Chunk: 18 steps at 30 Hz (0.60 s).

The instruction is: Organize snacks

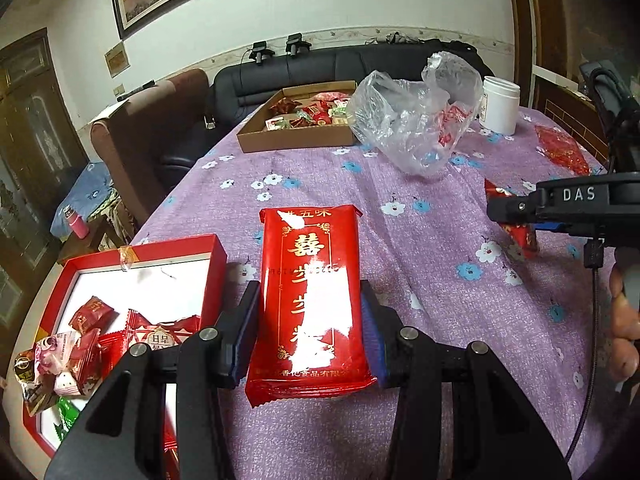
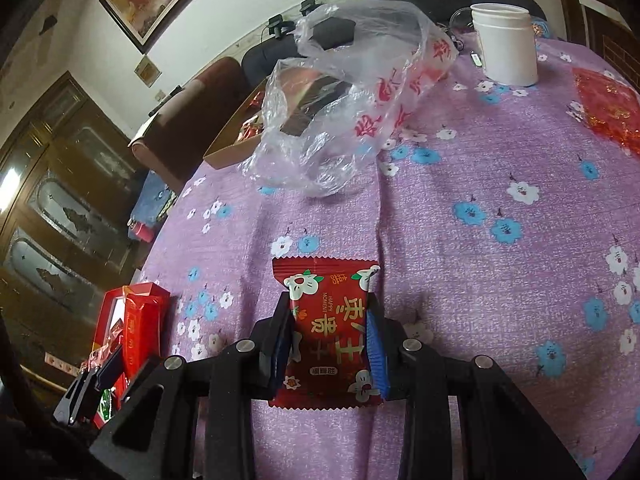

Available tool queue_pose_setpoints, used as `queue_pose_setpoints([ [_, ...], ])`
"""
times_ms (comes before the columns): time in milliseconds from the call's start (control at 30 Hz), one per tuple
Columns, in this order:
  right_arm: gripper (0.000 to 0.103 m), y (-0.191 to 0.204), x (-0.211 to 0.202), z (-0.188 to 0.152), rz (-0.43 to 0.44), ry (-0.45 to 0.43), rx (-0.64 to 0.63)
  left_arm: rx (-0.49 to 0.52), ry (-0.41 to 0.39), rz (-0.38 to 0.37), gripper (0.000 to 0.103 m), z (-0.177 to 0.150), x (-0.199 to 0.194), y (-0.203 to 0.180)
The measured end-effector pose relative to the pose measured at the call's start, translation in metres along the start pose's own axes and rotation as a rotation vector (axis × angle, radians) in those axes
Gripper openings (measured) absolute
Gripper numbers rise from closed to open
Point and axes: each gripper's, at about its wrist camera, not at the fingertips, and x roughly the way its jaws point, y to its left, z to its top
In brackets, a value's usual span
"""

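Red long packet lengthwise along left gripper, clamped | right gripper pinching small red sachet, upright

Taking the crumpled plastic bag as my mark: the purple flowered tablecloth on my side of it is lying bare and wide, giving my jaws free passage. Behind the bag to its left, a cardboard tray of sweets is blocking the far edge. Just right of the bag a white jar is standing upright. Further right, a flat red packet is lying. Well nearer than the bag, on the left, the red box is walling that side.
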Motion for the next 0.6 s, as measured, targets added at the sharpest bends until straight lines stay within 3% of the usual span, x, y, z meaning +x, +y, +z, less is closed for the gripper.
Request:
queue_pose_setpoints([
  [600, 0.034, 0.0081, 0.0102, -0.004, -0.016, 0.027, -0.034, -0.016, -0.003, 0.024, 0.044, -0.0006, 0.0008, 0.0035],
])
